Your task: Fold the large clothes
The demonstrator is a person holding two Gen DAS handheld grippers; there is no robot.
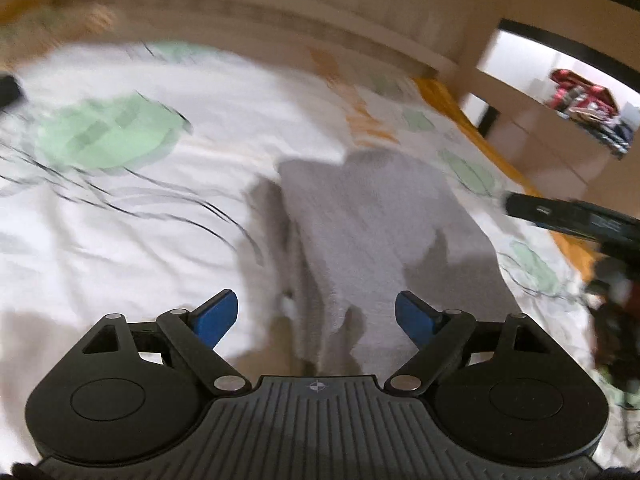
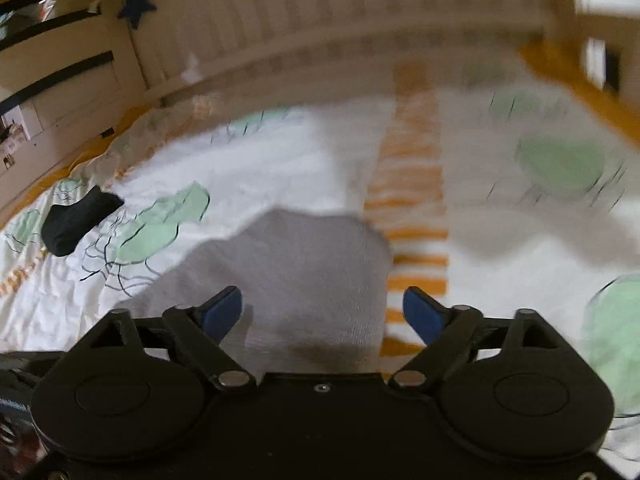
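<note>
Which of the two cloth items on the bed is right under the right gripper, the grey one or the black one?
The grey garment lies spread directly beneath the open right gripper; the small black bundle sits far off to the left.

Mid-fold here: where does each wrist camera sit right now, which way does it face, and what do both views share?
Left wrist: sits on the left hand-held gripper, looking down over the open blue fingers at the grey garment on the patterned bedspread; the right hand-held gripper shows at right.
Right wrist: sits on the right hand-held gripper, open, facing the headboard; a black sock lies left.
Shared: garment, bedspread.
</note>
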